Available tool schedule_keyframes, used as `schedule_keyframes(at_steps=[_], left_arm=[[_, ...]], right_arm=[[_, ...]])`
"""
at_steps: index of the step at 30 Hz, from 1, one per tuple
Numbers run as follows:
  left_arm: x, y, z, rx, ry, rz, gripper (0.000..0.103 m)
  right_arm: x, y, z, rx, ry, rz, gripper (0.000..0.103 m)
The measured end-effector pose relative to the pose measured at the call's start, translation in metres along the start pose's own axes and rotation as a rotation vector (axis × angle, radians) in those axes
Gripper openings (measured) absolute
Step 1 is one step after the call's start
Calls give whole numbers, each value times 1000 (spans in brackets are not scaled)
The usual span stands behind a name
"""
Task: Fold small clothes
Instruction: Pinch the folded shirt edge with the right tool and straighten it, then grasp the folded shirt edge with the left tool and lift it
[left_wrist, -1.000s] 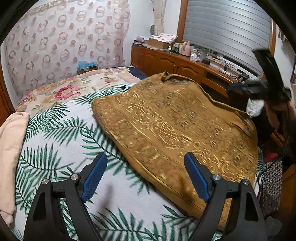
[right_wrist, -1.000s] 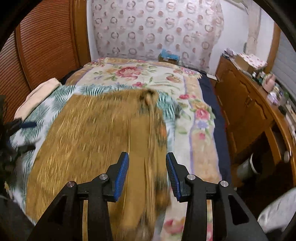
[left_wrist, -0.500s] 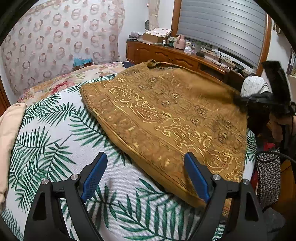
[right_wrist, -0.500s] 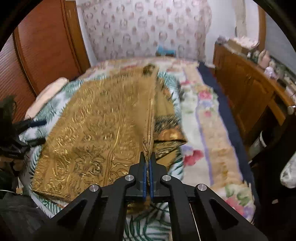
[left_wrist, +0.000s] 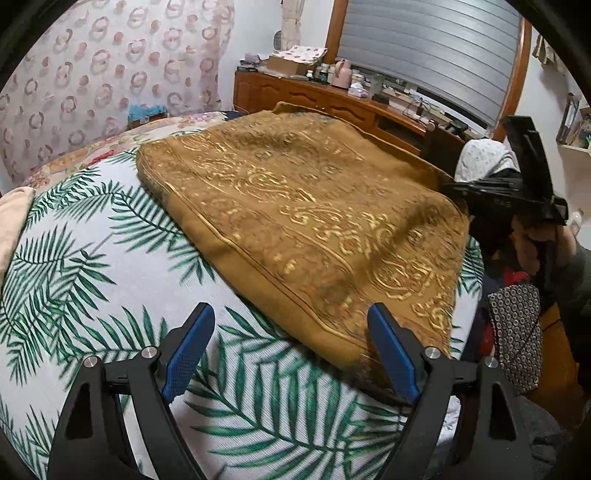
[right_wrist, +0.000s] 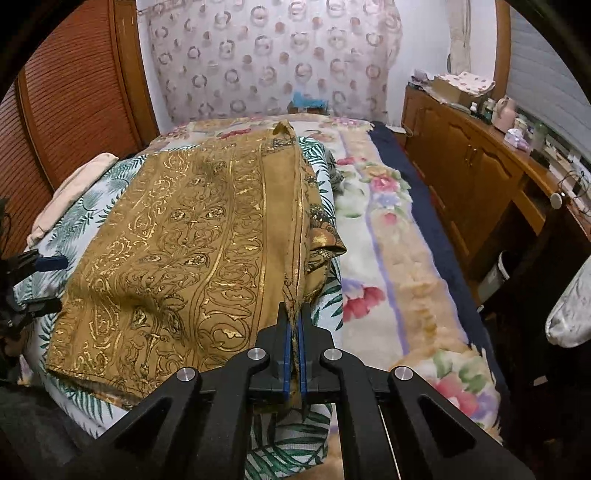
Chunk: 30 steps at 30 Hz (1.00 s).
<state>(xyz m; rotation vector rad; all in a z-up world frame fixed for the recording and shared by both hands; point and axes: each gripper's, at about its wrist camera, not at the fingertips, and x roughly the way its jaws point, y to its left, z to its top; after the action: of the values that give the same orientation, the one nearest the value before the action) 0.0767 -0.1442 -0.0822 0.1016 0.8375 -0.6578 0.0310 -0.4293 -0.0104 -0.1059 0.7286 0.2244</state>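
The mustard-gold patterned garment (right_wrist: 177, 258) lies spread on the palm-leaf sheet (left_wrist: 92, 288) of the bed, gold scrollwork facing up. The right gripper (right_wrist: 294, 354) is clamped on its raised right edge. The left gripper (left_wrist: 290, 350) stands wide apart, empty, above the garment's near hem. Only the right view shows the fabric layer folded beneath.

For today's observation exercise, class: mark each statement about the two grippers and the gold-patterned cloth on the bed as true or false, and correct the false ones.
1. The right gripper is shut on the gold cloth. True.
2. The left gripper grips the cloth. False: it is open, holding nothing.
3. The cloth lies on a palm-leaf sheet. True.
4. The cloth is plain blue. False: it is golden brown with a gold pattern.
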Motion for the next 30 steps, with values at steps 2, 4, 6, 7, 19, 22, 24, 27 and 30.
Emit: schedule_keyframes(at_steps=[2, 4, 6, 7, 19, 22, 24, 27, 30], left_arm=[[-1, -3, -3, 0, 4, -14, 86], [-1, -6, -6, -6, 7, -26, 82], [0, -10, -7, -7, 13, -36, 80], [1, -12, -8, -4, 16, -37, 80], [6, -16, -12, -5, 39, -43, 72], [5, -18, -14, -7, 36, -55, 62], [3, -19, -15, -11, 37, -64, 58], [0, -22, -20, -7, 35, -72, 52], [-2, -24, -23, -8, 37, -82, 50]], right_arm=[[-2, 4, 0, -10, -9, -13, 4], [-2, 7, -3, -16, -18, -17, 5], [-4, 8, -6, -14, -27, -21, 6], [-5, 8, -7, -12, -34, -20, 6], [-39, 20, -13, 16, -167, -26, 38], [-36, 36, -18, -9, -165, -4, 41], [-28, 42, -22, -30, -153, 13, 41], [-13, 50, -30, -60, -125, 25, 41], [2, 51, -37, -86, -93, 19, 41]])
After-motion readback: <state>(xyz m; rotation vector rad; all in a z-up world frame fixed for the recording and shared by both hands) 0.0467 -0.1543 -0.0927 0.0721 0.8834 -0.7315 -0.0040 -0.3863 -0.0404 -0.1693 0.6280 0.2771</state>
